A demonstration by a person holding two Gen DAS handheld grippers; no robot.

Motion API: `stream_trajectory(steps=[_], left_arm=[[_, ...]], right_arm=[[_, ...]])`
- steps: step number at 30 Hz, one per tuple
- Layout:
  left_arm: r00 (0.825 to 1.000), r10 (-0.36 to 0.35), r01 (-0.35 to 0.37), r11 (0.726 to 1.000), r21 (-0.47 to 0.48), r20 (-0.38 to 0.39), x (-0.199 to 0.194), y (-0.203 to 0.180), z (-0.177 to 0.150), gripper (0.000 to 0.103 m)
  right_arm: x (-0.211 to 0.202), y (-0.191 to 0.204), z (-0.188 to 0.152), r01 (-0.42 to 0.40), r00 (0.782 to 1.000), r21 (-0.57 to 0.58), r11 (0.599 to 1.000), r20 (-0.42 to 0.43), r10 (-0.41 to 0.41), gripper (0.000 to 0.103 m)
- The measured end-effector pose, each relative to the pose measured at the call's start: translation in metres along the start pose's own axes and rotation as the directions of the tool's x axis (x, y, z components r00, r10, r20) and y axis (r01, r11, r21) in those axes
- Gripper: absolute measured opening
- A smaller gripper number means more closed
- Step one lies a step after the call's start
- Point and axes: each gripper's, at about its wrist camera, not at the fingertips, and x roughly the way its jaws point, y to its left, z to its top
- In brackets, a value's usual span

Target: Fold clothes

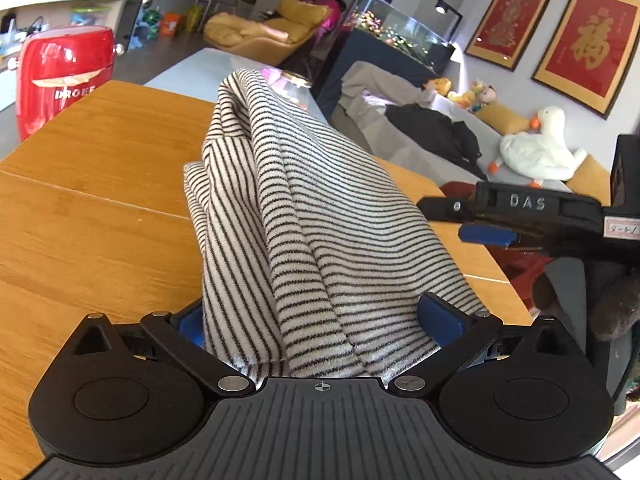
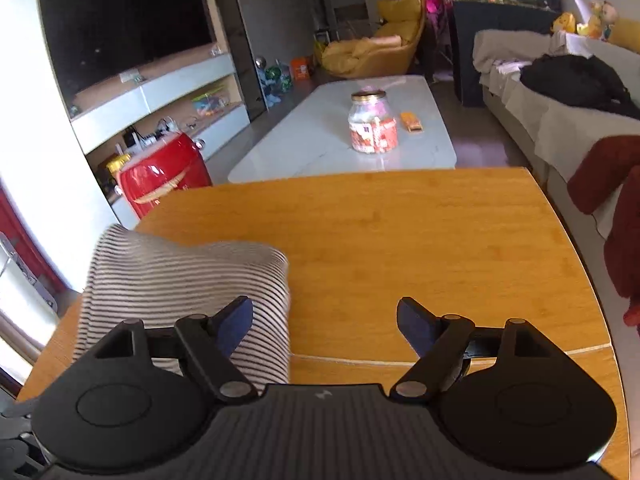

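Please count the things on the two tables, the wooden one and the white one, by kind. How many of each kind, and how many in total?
Striped garment, on the wooden table, between the left gripper's jaws: 1
Jar with a gold lid, on the white coffee table: 1
Small orange packet, beside the jar: 1
Total: 3

A wooden table (image 2: 420, 232) with a pale seam across its top carries a bunched black-and-white striped garment (image 2: 188, 280), which lies toward the table's left edge, nearest the red appliance (image 2: 164, 176) beyond.
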Motion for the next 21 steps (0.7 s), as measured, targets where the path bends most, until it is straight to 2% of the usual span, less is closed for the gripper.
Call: stream_trajectory(steps=[2, 3, 5, 10, 17, 21], left_arm=[[1.000, -0.006, 0.006, 1.000, -0.004, 0.003, -0.001, 0.000, -0.001, 0.103], [1.000, -0.009, 0.009, 1.000, -0.007, 0.004, -0.001, 0.000, -0.001, 0.103], [1.000, -0.014, 0.014, 1.000, -0.008, 0.005, -0.002, 0.000, -0.001, 0.103], [1.000, -0.027, 0.027, 1.000, 0.011, -0.007, -0.002, -0.001, -0.003, 0.103], [0.993, -0.107, 0.108, 0.994, 0.020, -0.057, -0.003, -0.007, -0.008, 0.103], [0.989, -0.110, 0.114, 0.993, 0.031, -0.099, -0.015, 0.006, -0.004, 0.103]], right_arm=[[0.001, 0.010, 0.002, -0.038, 0.999, 0.005, 0.999, -0.001, 0.038, 0.083], [0.006, 0.014, 0.000, -0.041, 0.999, -0.005, 0.999, -0.027, 0.041, 0.083], [0.017, 0.022, -0.004, -0.045, 0.996, -0.027, 0.999, -0.084, 0.043, 0.083], [0.017, 0.033, -0.015, -0.028, 0.996, -0.140, 0.990, -0.094, 0.015, 0.083], [-0.007, 0.036, -0.022, 0.001, 0.999, -0.258, 0.966, -0.048, -0.014, 0.083], [-0.026, 0.048, -0.027, 0.003, 1.000, -0.351, 0.936, -0.019, -0.011, 0.083]])
